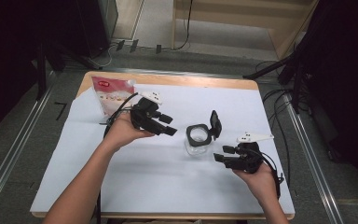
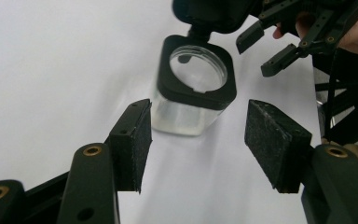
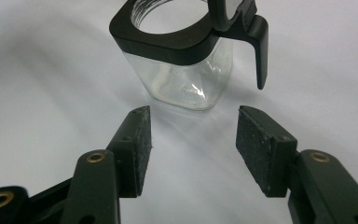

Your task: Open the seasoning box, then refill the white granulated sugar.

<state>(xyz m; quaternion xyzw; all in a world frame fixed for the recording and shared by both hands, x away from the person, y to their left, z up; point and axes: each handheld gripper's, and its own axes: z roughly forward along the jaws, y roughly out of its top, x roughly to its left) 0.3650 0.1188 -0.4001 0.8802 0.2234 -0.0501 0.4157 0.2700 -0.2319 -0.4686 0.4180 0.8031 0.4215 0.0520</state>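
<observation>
The clear jar [image 1: 198, 140] stands upright between the 2 wide-open, empty grippers, nearer the right gripper [image 1: 223, 154] than the left gripper [image 1: 167, 125].

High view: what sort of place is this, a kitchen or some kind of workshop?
Probably a lab or recording studio, not a kitchen. A table under a white sheet stands among dark stands and floor cables, and a person works a gripper beside a clear jar.

Lab (tripods [image 1: 286, 70], floor cables [image 1: 121, 49])
</observation>
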